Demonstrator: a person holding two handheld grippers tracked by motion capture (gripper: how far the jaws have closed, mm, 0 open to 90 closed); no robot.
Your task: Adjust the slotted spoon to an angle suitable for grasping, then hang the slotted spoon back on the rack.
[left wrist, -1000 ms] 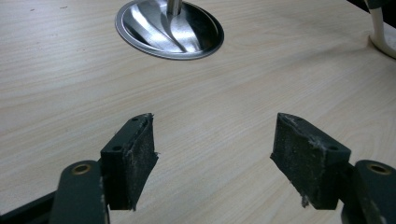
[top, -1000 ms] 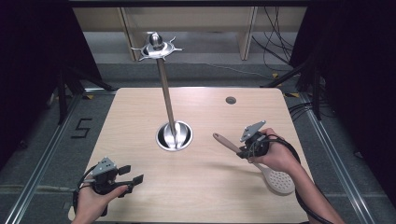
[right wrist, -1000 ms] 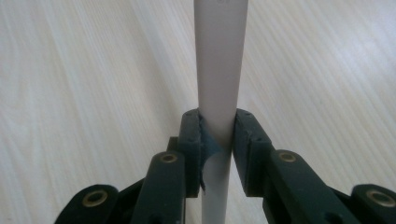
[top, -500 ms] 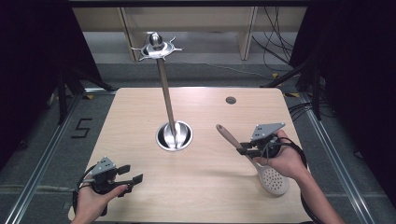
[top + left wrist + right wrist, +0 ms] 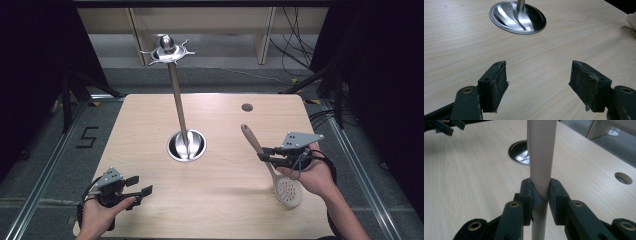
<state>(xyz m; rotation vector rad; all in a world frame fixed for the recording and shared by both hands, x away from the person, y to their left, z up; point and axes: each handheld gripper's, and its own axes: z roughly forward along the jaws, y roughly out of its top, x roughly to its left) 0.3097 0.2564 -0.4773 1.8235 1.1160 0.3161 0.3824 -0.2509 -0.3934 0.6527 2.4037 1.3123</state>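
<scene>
Now one slotted spoon (image 5: 284,181) sits pinched in the right gripper (image 5: 262,154) fingers, one left gripper (image 5: 140,186) spread.

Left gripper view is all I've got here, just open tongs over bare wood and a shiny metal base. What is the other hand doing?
Observer: The right tongs are shut on the handle of a slotted spoon.
Operator: What is that metal base part of?
Observer: A stand: a tall pole rises from it to a ring of hooks on top.
Operator: Anything hanging on the hooks?
Observer: No, the high view shows them bare.
Operator: Where does the spoon's head point?
Observer: Toward the person, with the handle's end angled toward the stand.
</scene>
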